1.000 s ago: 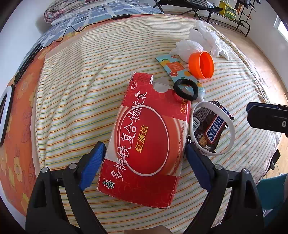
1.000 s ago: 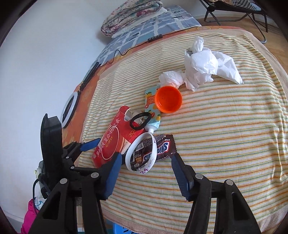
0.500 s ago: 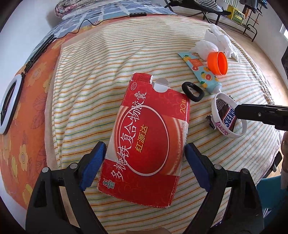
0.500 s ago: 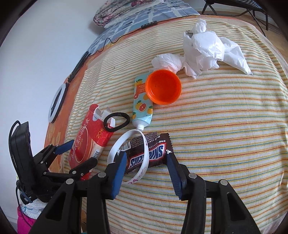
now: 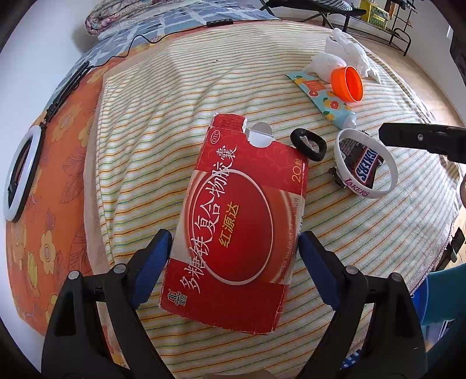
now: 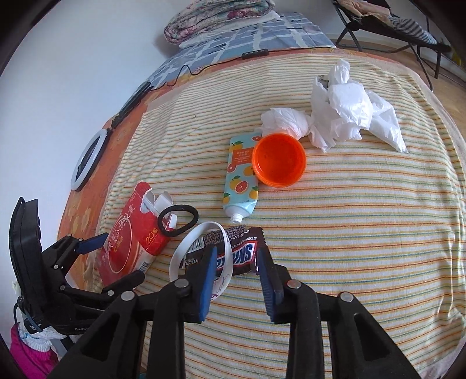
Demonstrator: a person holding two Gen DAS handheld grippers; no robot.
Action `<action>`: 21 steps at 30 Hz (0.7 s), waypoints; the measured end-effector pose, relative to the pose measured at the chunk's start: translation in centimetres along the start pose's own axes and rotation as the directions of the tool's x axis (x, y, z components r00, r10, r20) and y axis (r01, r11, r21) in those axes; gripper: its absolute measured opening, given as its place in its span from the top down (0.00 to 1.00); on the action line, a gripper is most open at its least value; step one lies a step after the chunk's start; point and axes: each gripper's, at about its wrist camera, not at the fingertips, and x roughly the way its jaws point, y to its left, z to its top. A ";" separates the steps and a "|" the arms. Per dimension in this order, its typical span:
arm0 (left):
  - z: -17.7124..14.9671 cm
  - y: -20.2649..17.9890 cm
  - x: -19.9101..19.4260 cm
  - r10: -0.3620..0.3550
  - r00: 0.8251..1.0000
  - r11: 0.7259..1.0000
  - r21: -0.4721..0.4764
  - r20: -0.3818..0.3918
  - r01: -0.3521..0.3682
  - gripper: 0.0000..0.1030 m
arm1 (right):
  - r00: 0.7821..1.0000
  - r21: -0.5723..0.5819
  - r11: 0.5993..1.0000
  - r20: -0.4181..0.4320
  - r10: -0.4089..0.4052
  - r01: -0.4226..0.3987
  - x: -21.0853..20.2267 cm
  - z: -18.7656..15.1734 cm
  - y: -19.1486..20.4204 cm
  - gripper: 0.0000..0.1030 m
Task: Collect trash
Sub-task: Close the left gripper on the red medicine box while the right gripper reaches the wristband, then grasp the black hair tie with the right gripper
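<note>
A torn-topped red medicine box (image 5: 241, 221) lies flat on the striped blanket (image 5: 174, 102), long axis running away from the left gripper (image 5: 234, 256), whose wide-open jaws flank its near end. The brown Snickers wrapper (image 6: 237, 256) lies crosswise between the right gripper's (image 6: 237, 277) half-closed pads, under a white wristband (image 6: 201, 253).

I am looking into a home bedroom: a bed (image 6: 364, 233) under a striped cover, a folded quilt (image 6: 215, 17) at its head, a folding chair (image 6: 387, 26) on the wooden floor (image 5: 431, 73), and a ring light (image 5: 19, 177) lying on the orange floral sheet (image 5: 67, 151).
</note>
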 end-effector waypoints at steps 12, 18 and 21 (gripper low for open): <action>-1.9 0.6 -0.7 -0.012 1.000 1.000 -0.001 -0.004 0.012 0.12 | 0.988 -0.131 0.980 -0.067 0.140 -0.148 4.6 2.3 4.8 0.54; -2.1 1.4 -0.7 -0.011 1.000 1.000 -0.006 -0.004 0.011 0.12 | 0.988 -0.130 0.982 -0.089 0.123 -0.134 6.2 2.2 5.0 0.65; -2.1 1.8 -0.8 -0.012 1.000 1.000 -0.018 -0.004 0.012 0.12 | 0.986 -0.134 0.980 -0.096 0.136 -0.148 6.2 2.2 4.8 0.68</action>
